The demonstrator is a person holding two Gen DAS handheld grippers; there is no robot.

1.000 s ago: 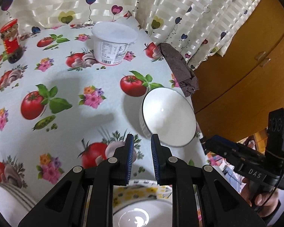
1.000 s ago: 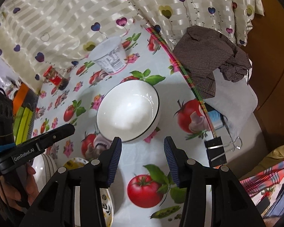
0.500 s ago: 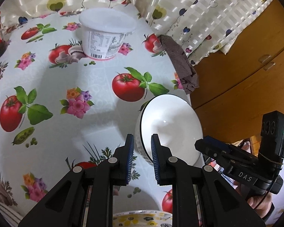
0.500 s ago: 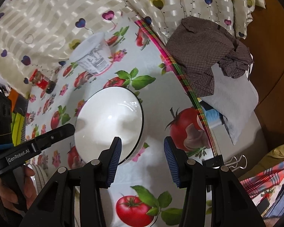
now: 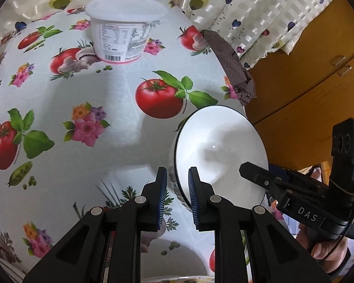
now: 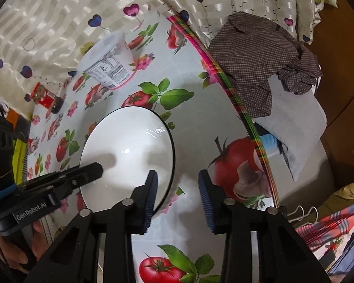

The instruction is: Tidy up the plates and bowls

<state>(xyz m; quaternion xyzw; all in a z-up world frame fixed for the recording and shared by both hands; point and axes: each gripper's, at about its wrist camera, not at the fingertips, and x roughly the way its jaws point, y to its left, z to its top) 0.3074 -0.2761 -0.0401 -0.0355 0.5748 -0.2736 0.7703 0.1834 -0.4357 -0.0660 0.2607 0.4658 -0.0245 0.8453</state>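
Observation:
A white bowl with a thin dark rim stands on the tomato-print tablecloth, close to the table's right edge. My left gripper straddles its left rim through a narrow gap, and the pads do not press on it. On the opposite side my right gripper straddles the right rim of the bowl. Its jaws are closing: one pad is inside the bowl, the other still apart from the outer wall. Each wrist view shows a finger of the other gripper over the bowl.
A white yoghurt tub stands upside down at the back by the heart-print curtain. A brown checked cloth hangs off the right table edge, next to a wooden cabinet. A red-capped jar stands far left.
Both grippers have come forward and down onto the bowl, so its rim now sits between each pair of jaws. The right jaws have narrowed. The bowl has not moved.

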